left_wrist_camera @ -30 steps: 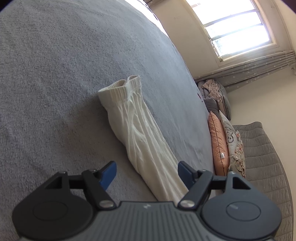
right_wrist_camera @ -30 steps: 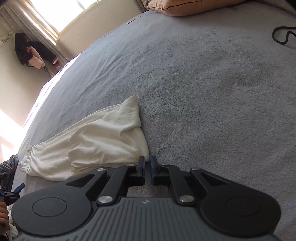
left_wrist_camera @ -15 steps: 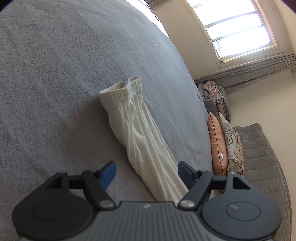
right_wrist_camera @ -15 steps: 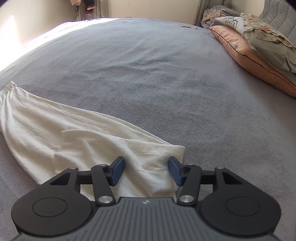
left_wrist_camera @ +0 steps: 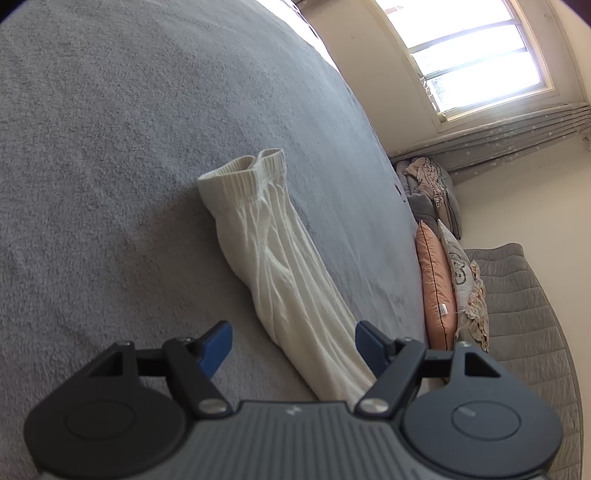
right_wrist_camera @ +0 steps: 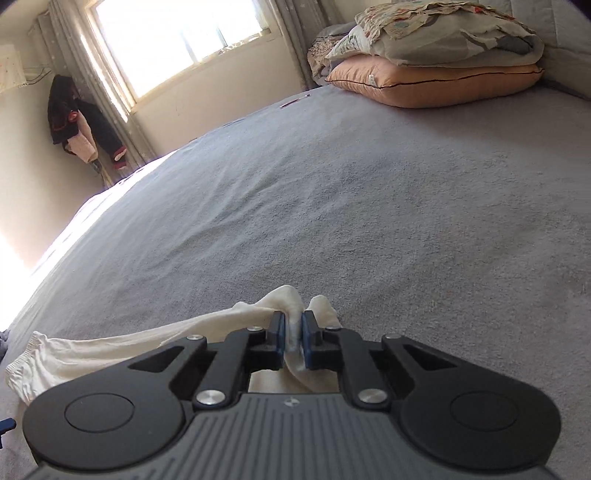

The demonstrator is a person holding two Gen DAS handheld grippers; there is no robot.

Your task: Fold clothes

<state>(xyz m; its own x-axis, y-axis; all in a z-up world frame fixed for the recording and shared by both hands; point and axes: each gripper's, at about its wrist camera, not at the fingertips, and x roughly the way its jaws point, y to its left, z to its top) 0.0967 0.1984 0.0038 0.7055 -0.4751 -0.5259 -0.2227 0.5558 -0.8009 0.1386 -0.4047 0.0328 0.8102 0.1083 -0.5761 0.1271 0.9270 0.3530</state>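
Currently, on the bed: one pair of white trousers (left_wrist_camera: 284, 266) lies in a long narrow strip on the grey bed cover (left_wrist_camera: 110, 147), its ribbed cuffs at the far end in the left wrist view.
Right hand-held gripper (right_wrist_camera: 293, 334): clamped on a bunched end of the trousers (right_wrist_camera: 291, 306); a wad of white cloth pokes up between and past the blue pads, and the rest trails off to the left across the cover.
Left hand-held gripper (left_wrist_camera: 294, 339): jaws spread wide, holding nothing; it hovers over the strip, which runs between its two blue fingertips (left_wrist_camera: 216, 343).
Risk, slipping: the right grip looks to hold a thick, uneven wad rather than a flat edge, so I judge that a pull could drag some layers free and leave the fold crooked.
Risk, dragging: the fuzzy cover may cling to the cloth, so carrying the end low would likely rumple the strip instead of laying it flat.
Risk, one-sided lift: with the left side unheld, the strip may twist as the end travels.
Count, clothes being folded: one pair of trousers.
Count, hand-held grippers: two.
Count, pillows: one orange pillow (right_wrist_camera: 436, 83) by the headboard, with at least one patterned pillow or folded blanket (right_wrist_camera: 443, 33) stacked on it; I cannot tell the exact number.
Count, windows: one (right_wrist_camera: 173, 33).
Count, hanging clothes: a dark bundle (right_wrist_camera: 79, 122) on the wall; pieces cannot be counted.
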